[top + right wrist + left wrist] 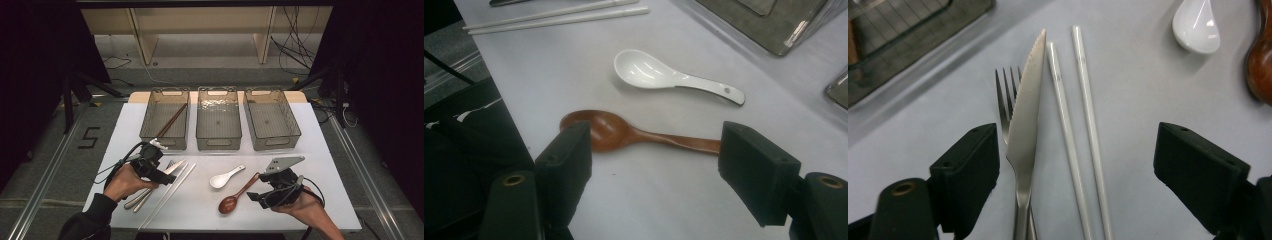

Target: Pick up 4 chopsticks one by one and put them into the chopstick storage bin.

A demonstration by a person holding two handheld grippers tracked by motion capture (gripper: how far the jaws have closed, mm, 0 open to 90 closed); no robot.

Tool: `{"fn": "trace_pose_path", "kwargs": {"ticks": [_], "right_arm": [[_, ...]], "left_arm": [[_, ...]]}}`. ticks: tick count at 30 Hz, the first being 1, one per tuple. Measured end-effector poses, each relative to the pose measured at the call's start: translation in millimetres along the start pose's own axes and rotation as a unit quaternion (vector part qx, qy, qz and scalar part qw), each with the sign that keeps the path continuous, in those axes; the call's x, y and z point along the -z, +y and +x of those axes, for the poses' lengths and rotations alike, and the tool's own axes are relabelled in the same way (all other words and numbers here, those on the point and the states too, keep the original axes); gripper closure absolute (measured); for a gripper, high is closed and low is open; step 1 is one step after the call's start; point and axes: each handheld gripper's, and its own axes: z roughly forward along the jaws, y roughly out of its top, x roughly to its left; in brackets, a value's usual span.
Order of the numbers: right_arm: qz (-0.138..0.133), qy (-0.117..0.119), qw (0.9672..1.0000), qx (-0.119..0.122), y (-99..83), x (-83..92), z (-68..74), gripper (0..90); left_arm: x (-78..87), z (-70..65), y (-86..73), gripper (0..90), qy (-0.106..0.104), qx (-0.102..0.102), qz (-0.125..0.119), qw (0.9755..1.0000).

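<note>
Floor marking "5" (88,137) left of table (310,150), cutlery unbranded, knife (1026,120)

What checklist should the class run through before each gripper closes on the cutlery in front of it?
1. Left gripper jaws open: ok.
2. Only one thing between its jaws: not ok; knife, fork and white chopsticks all lie there.
3. Right gripper jaws open: ok.
4. Wooden spoon lies alone between its jaws: ok; white spoon lies apart.
5. Trays' state: left tray holds brown chopsticks; middle tray and right tray empty: ok.
</note>
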Motion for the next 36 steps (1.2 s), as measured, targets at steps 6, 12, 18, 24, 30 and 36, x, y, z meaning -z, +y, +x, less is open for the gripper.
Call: {"fn": "trace_pose_path", "kwargs": {"ticks": [6, 12, 18, 24, 30, 36], "right_arm": [[0.001, 0.000, 1.0000, 0.000, -0.1, 0.1, 0.4, 30.5], [0.002, 0.001, 1.0000, -0.001, -0.1, -0.1, 0.2, 30.5], [0.004, 0.002, 1.0000, -0.001, 0.0, -0.5, 0.8, 30.5], [0.005, 0.003, 1.0000, 0.000, -0.1, -0.7, 1.1, 30.7], [0.005, 0.003, 1.0000, 0.002, -0.3, -1.0, 0.9, 30.8], [0.007, 0.005, 1.0000, 0.000, 0.1, -1.4, 1.9, 30.7]], "left_arm": [[-4.9, -5.9, -5.3, 23.3, -0.001, -0.012, 0.025, 0.9996], [-9.3, -7.4, -11.0, 33.5, 0.001, -0.009, 0.042, 0.9991], [-19.5, -12.2, -16.3, 45.9, 0.005, -0.021, 0.060, 0.9980], [-32.5, -15.4, -20.1, 57.3, 0.010, -0.033, 0.088, 0.9955], [-35.7, -12.2, -21.1, 65.6, 0.011, -0.031, 0.093, 0.9951], [-41.8, -12.7, -22.2, 68.3, 0.015, -0.037, 0.105, 0.9937]]}}
